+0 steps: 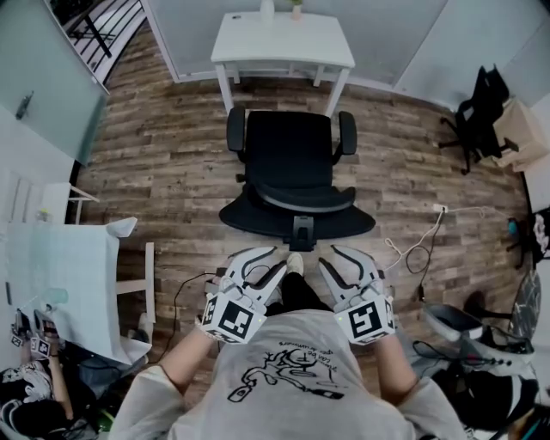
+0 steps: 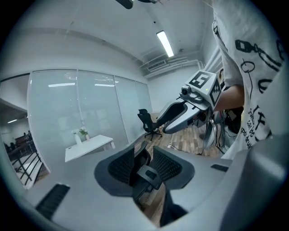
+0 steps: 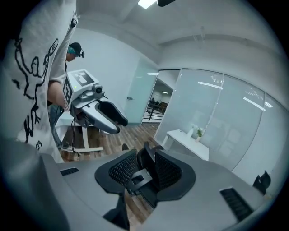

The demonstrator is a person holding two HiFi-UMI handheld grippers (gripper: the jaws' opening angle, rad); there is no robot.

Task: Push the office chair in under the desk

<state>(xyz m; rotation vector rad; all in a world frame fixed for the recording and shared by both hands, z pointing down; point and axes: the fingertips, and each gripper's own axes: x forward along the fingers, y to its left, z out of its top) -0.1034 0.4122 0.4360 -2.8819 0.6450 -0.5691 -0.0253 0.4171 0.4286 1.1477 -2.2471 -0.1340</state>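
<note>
Grippers: left gripper (image 1: 277, 260) and right gripper (image 1: 328, 258) both have their jaws apart with nothing pinched. Each hangs just behind the chair, close to the person (image 1: 292, 378), tips toward the backrest.
Chair: the black chair (image 1: 290, 159) stands on the wood floor (image 1: 172, 163) and faces the desk, with its backrest (image 1: 296, 210) toward the person. In both gripper views the backrest shows through the gap between the jaws, not touched.
Desk: the white desk (image 1: 282, 43) is straight beyond the chair, against a glass wall (image 2: 90, 108). The chair's front is about level with the desk's near edge, and the seat is still out in the open.
Done: as I judge it, only the approach. The chair is lined up and the grippers are behind it, with no contact yet.
Left: set the grippers against the backrest, then roll the chair forward until the seat is under the top.
Around: a second black chair (image 1: 471, 116) is well to the right of the chair. A white cable (image 1: 417, 249) lies on the floor right of the backrest. A table (image 1: 64, 275) is to the left. A small plant (image 1: 296, 7) stands on the desk beyond.
In the way: nothing lies between chair and desk. The armrests (image 1: 346, 133) stand almost in line with the desk legs (image 1: 225, 90) and could catch them. The cable looks clear of the path.
</note>
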